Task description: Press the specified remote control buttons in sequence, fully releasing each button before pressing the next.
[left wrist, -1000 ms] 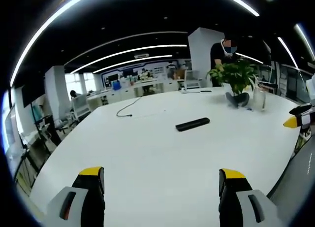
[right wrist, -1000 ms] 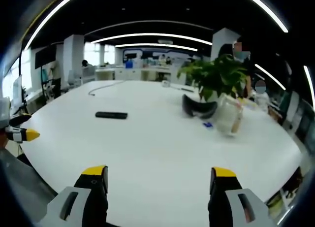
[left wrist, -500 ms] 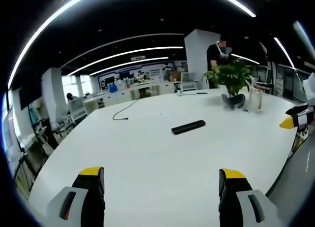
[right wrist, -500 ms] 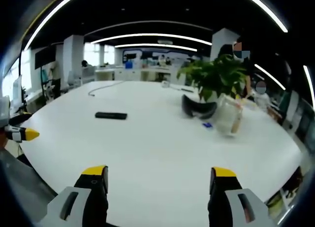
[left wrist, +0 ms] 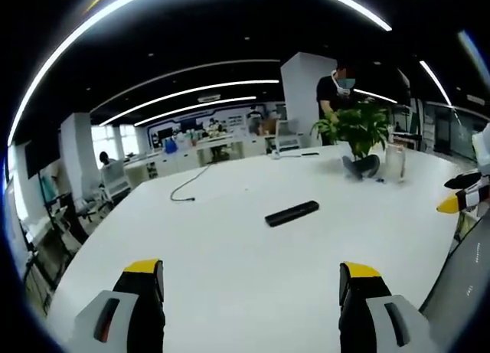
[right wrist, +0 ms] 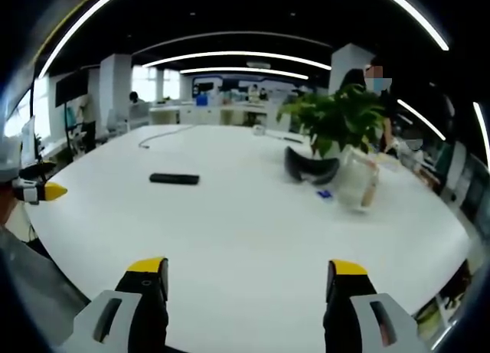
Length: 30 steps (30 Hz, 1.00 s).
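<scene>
A black remote control (left wrist: 292, 212) lies flat near the middle of the white table (left wrist: 230, 253), well ahead of my left gripper (left wrist: 250, 280), which stands open above the table's near edge with nothing between its jaws. In the right gripper view the remote control (right wrist: 174, 178) lies far ahead to the left, and my right gripper (right wrist: 249, 277) is open and empty over the table (right wrist: 253, 230). The right gripper's yellow tip (left wrist: 452, 204) pokes in at the right edge of the left gripper view. At the left edge of the right gripper view is the left gripper's tip (right wrist: 47, 191).
A potted green plant (right wrist: 334, 123) stands at the table's far side with a dark object (right wrist: 310, 169) and a clear container (right wrist: 357, 183) beside it. A cable (left wrist: 187, 186) trails across the far table. A person (left wrist: 334, 93) stands behind the plant. Desks and chairs fill the office beyond.
The left gripper view has shifted, so the remote and plant sit slightly left and lower in it. The left gripper's tip sits a little higher in the right gripper view. Both grippers stay open.
</scene>
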Each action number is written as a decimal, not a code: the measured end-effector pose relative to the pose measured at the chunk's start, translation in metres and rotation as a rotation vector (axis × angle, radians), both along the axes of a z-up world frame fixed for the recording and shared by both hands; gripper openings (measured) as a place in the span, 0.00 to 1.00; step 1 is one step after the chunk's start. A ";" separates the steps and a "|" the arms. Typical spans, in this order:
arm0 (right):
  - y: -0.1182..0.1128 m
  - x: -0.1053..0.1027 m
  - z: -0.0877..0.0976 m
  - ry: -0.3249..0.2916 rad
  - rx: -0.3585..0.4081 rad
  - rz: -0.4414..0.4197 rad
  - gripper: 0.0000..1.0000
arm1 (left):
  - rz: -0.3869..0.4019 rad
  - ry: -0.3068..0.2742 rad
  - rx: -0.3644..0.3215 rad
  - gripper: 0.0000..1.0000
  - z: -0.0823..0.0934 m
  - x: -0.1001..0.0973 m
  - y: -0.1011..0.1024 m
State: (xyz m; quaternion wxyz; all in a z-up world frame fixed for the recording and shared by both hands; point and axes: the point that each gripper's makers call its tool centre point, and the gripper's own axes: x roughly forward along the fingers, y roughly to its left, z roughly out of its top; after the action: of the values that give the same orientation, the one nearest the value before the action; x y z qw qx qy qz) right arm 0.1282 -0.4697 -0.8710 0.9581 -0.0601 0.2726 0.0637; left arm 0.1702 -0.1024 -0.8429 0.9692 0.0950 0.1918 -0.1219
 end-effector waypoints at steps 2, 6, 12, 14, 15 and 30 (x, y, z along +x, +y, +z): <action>0.000 0.000 0.000 0.002 0.000 0.001 0.84 | -0.013 0.016 0.012 0.91 0.001 0.006 -0.001; 0.000 0.000 -0.001 0.003 -0.001 -0.001 0.84 | -0.057 0.007 0.023 0.92 0.005 0.020 -0.006; -0.001 0.000 -0.001 0.008 -0.004 -0.004 0.84 | -0.113 0.037 0.045 0.92 0.000 0.038 -0.016; -0.002 0.000 -0.001 0.007 -0.004 -0.005 0.84 | -0.134 0.052 0.052 0.91 -0.003 0.044 -0.019; -0.002 0.000 -0.001 0.007 -0.004 -0.005 0.84 | -0.144 0.056 0.054 0.91 -0.004 0.046 -0.021; -0.004 0.000 -0.004 0.018 -0.017 -0.015 0.84 | -0.241 0.020 0.105 0.90 0.015 0.104 -0.047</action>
State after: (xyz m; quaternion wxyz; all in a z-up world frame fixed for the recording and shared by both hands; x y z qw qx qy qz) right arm 0.1286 -0.4739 -0.8752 0.9555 -0.0654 0.2822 0.0548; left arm 0.2742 -0.1490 -0.8278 0.9392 0.1667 0.1950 -0.2284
